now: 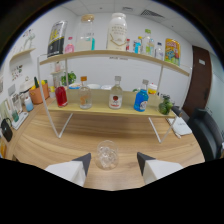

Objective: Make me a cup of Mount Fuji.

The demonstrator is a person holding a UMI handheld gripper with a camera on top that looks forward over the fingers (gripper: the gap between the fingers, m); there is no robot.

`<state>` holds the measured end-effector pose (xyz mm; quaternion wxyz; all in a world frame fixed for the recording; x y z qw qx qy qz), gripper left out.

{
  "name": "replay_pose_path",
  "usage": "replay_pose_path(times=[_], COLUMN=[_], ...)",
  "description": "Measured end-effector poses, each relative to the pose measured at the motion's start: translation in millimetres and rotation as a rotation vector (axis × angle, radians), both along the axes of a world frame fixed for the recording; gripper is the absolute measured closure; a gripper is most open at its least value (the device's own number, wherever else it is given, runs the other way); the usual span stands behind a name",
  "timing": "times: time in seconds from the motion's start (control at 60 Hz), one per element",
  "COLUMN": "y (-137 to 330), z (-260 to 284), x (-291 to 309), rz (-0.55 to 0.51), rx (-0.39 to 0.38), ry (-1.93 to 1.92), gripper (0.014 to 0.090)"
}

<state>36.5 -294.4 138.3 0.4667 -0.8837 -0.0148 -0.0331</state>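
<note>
The tongs (pixel 114 161) stand wide. A clear glass (pixel 107 154) sits on the wooden table (pixel 55 145) between their tips, untouched. Bottles line the shelf (pixel 107 108) beyond.

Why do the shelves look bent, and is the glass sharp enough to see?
Gripper view: wide-angle distortion bows the shelves and darkens the rim of the picture; the glass, standing between the open gripper fingers on the table, is soft and see-through, with pale highlights; far bottles blur.

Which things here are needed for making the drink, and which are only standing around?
For the job: glass between the open fingers; lower-shelf bottles, red, clear, red-labelled, blue.

Just there: top-shelf containers; orange pot; black bag.
</note>
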Motion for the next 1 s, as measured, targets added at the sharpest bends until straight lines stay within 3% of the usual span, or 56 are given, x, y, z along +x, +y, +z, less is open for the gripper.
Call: replay_pose_path(times=[0.25, 0.433, 0.583, 0.767, 0.883, 1.0], y=[-17.9, -37.8, -14.3, 52.5, 100.3, 139.8], z=[-0.3, -5.6, 27.2, 74.6, 82.1, 77.3], x=[-0.9, -36.2, -72.9, -92.6, -96.5, -97.5], rz=[-0.025, -0.025, -0.009, 0.021, 0.036, 0.041], rx=[-0.023, -0.041, 0.077, 0.250, 0.294, 0.304], ry=[-0.019, 0.018, 0.071, 0.089, 0.075, 0.058], gripper=[0.0190, 0.0191, 0.0186, 0.0187, 0.0203, 0.0285])
